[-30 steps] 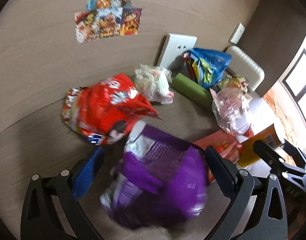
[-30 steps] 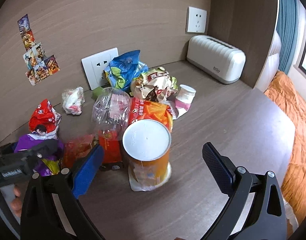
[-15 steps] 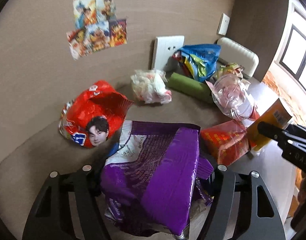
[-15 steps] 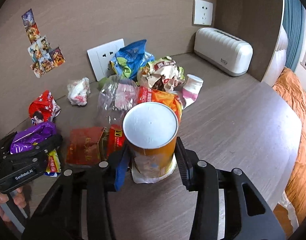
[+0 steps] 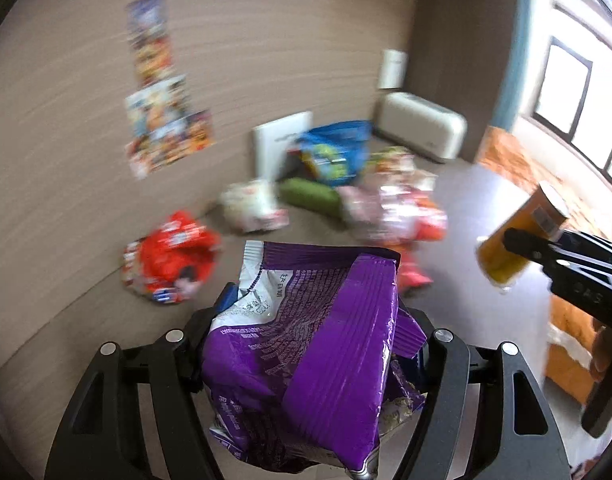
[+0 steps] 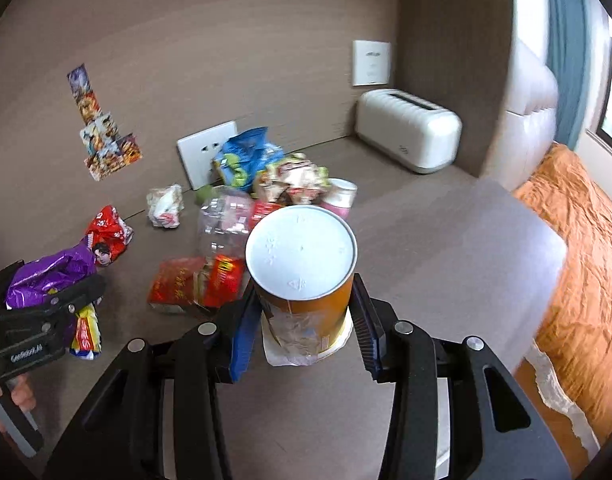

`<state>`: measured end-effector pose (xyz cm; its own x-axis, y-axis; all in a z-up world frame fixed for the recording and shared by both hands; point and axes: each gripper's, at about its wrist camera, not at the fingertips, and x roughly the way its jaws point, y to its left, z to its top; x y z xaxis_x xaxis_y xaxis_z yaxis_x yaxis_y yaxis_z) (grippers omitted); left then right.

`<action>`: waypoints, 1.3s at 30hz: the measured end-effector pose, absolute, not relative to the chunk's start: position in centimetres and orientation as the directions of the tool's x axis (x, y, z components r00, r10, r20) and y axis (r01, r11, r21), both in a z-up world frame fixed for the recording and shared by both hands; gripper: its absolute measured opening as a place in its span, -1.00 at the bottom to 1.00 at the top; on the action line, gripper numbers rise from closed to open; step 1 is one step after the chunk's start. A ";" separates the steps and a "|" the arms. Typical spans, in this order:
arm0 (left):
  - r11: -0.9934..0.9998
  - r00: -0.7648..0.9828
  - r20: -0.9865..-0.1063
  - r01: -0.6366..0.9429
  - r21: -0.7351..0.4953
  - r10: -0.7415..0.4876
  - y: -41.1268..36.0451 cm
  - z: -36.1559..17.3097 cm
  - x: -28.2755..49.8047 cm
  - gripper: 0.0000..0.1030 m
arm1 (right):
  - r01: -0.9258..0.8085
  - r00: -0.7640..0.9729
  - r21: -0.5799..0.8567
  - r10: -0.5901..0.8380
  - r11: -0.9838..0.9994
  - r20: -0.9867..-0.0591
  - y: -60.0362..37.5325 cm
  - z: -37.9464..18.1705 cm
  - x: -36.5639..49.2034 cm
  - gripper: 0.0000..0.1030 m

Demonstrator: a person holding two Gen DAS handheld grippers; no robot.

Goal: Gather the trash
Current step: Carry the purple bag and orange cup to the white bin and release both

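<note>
My left gripper (image 5: 326, 320) is shut on a crumpled purple snack bag (image 5: 306, 352) and holds it above the table; it also shows in the right wrist view (image 6: 46, 276). My right gripper (image 6: 302, 320) is shut on an orange paper cup with a white lid (image 6: 302, 264), lifted off the table; the cup shows tilted in the left wrist view (image 5: 522, 236). Other trash lies on the brown table (image 6: 446, 248): a red bag (image 6: 108, 234), a white crumpled wrapper (image 6: 166, 204), a clear plastic bottle (image 6: 222, 224), a flat red packet (image 6: 178, 288), a blue bag (image 6: 246, 156).
A white toaster-like appliance (image 6: 410, 136) stands at the back right by the wall. A wall socket plate (image 6: 204, 152) sits behind the trash. Stickers (image 6: 102, 132) are on the wall. A bed with an orange cover (image 6: 586, 240) lies right of the table.
Both grippers closed, the left on the purple bag, the right on the cup. Both then rose with their loads; the left view now sweeps and blurs.
</note>
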<state>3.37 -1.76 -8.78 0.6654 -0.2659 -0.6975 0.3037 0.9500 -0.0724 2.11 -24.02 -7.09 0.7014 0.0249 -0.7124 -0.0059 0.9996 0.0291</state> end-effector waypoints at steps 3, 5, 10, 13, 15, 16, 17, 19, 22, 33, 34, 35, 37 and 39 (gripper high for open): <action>0.907 0.630 -0.686 0.409 -0.106 -0.364 -5.4 -8.2 2.0 0.34 | 0.051 0.706 0.022 -0.020 0.998 -0.708 -26.2 -6.6 0.3 -0.13; 0.875 0.603 -0.680 0.470 -0.119 -0.416 -7.7 -8.0 1.4 0.34 | 0.102 0.704 0.024 -0.056 0.994 -0.708 -28.3 -6.4 -1.1 -0.13; 0.763 0.513 -0.677 0.636 -0.113 -0.528 -16.1 -7.9 -1.1 0.34 | 0.232 0.680 0.042 -0.132 0.972 -0.722 -33.8 -6.5 -4.5 -0.12; 0.698 0.453 -0.682 0.706 -0.118 -0.574 -21.1 -8.2 -2.8 0.34 | 0.306 0.655 0.046 -0.176 0.951 -0.734 -37.4 -7.0 -6.8 -0.12; 0.660 0.408 -0.697 0.741 -0.125 -0.590 -24.9 -9.2 -4.2 0.34 | 0.344 0.638 0.050 -0.194 0.938 -0.745 -40.0 -7.7 -8.2 -0.12; 0.649 0.397 -0.704 0.751 -0.120 -0.589 -26.0 -9.6 -4.5 0.34 | 0.355 0.628 0.055 -0.194 0.933 -0.753 -41.1 -8.2 -8.7 -0.12; 0.640 0.382 -0.712 0.759 -0.122 -0.589 -27.5 -10.2 -5.3 0.34 | 0.367 0.614 0.057 -0.196 0.929 -0.765 -42.5 -8.9 -9.3 -0.12; 0.625 0.338 -0.743 0.769 -0.136 -0.578 -30.9 -12.1 -6.4 0.34 | 0.381 0.591 0.055 -0.198 0.923 -0.782 -44.6 -10.2 -9.9 -0.12; 0.608 0.278 -0.788 0.780 -0.149 -0.549 -35.4 -16.4 -7.8 0.34 | 0.390 0.556 0.054 -0.188 0.919 -0.810 -48.2 -13.7 -10.7 -0.12; 0.602 0.086 -0.914 0.776 -0.189 -0.397 -45.9 -44.3 -7.0 0.34 | 0.439 0.405 0.127 -0.070 0.889 -0.912 -57.3 -37.4 -9.9 -0.13; 0.596 0.076 -0.920 0.782 -0.185 -0.385 -46.5 -46.1 -6.8 0.34 | 0.451 0.390 0.133 -0.061 0.883 -0.919 -57.8 -39.9 -9.8 -0.13; 0.578 0.063 -0.924 0.796 -0.182 -0.377 -47.3 -49.1 -7.0 0.34 | 0.465 0.374 0.142 -0.048 0.874 -0.926 -58.5 -43.0 -9.8 -0.13; 0.558 0.046 -0.934 0.812 -0.173 -0.356 -47.8 -52.6 -7.2 0.34 | 0.488 0.353 0.155 -0.032 0.859 -0.935 -59.2 -47.8 -10.0 -0.12; 0.538 -0.021 -0.942 0.816 -0.210 -0.335 -48.4 -56.9 -6.9 0.59 | 0.499 0.340 0.151 -0.032 0.853 -0.940 -59.7 -51.0 -10.5 -0.07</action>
<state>-6.93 -48.41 -56.85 -0.0206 -0.3354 -0.9418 0.8162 0.5385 -0.2096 -10.52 -59.69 -50.96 0.3396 -0.0317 -0.9401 0.4987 0.8535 0.1514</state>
